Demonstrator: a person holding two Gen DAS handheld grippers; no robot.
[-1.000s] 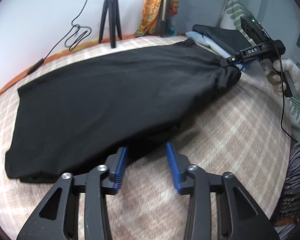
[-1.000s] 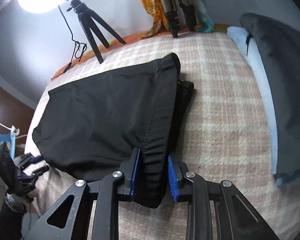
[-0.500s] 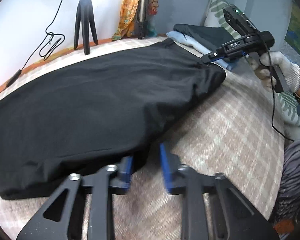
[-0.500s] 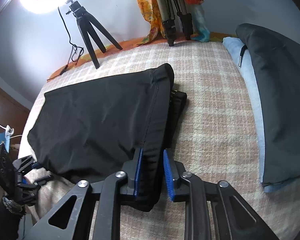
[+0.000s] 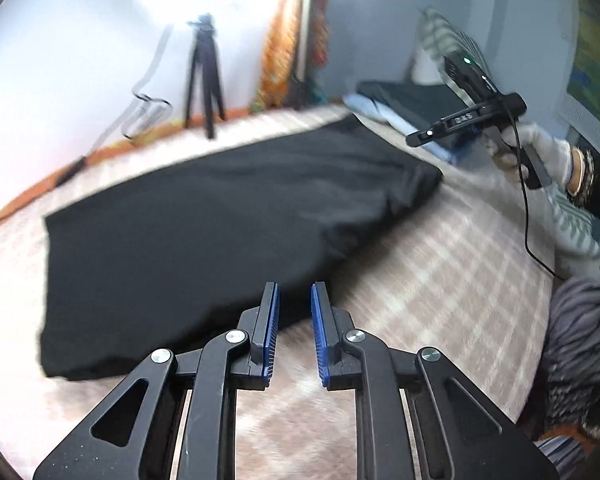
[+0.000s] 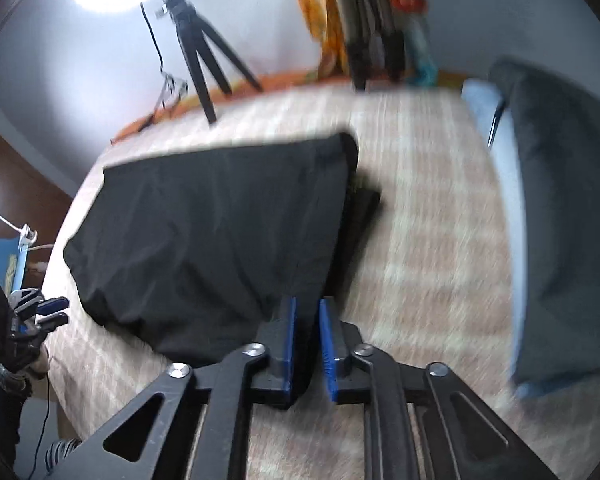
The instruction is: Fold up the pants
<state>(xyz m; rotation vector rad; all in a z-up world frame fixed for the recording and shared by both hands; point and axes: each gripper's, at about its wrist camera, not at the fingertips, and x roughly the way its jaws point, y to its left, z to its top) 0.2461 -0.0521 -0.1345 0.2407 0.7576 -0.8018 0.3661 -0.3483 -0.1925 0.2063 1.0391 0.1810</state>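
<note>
The left gripper (image 5: 294, 294) hovers over the near edge of the bed (image 5: 440, 280). Its jaws have just been closing to a slim gap, with nothing between them. The black pants (image 5: 220, 220) lie flat across the bed's middle. The right gripper (image 6: 307, 308) hangs just above their right near corner. Its jaws have just been opening and grip nothing.

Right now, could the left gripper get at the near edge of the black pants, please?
Probably yes. The left gripper hangs right by the near edge of the black pants. Its jaws have just been closing with nothing between them, and nothing blocks the way.
</note>
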